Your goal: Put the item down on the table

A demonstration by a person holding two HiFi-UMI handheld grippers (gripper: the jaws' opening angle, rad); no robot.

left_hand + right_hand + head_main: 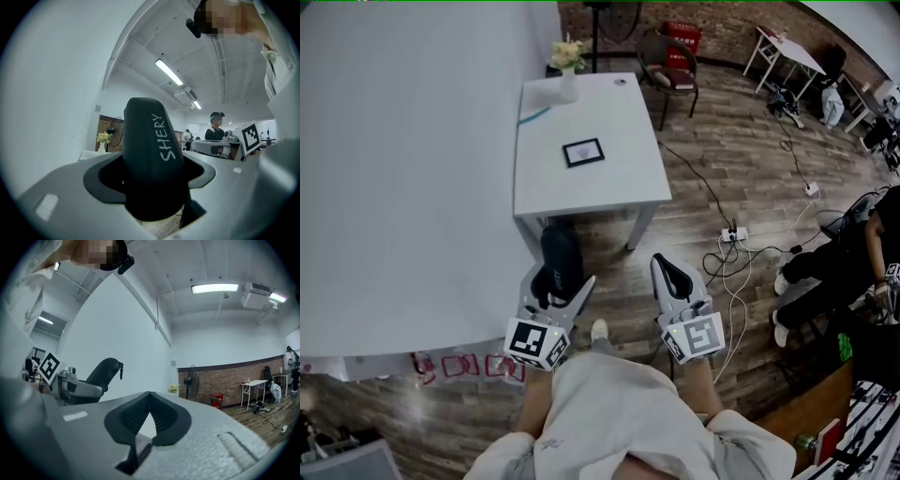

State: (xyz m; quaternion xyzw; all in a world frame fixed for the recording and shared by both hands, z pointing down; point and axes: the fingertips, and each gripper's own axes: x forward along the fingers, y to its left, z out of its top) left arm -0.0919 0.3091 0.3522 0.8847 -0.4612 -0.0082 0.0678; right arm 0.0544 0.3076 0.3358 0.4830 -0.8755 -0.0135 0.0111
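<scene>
A black zip case [150, 150] printed "SHERY" stands upright between the jaws of my left gripper [152, 190], which is shut on it. From the head view, the case [560, 251] and left gripper [560, 281] hang over the wooden floor, just short of the near edge of the white table [614, 183]. My right gripper [668, 269] is beside it, to the right, shut with nothing in it; its dark pads [161, 420] meet at the tips. The right gripper view also catches the case [103, 371] in the left gripper [77, 388].
On the table lie a small dark frame [583, 152] and a vase of flowers [567, 64] at the far end. A big white wall [394, 169] runs along the left. A chair [670, 61], floor cables with a power strip [733, 234] and a seated person [853, 253] are to the right.
</scene>
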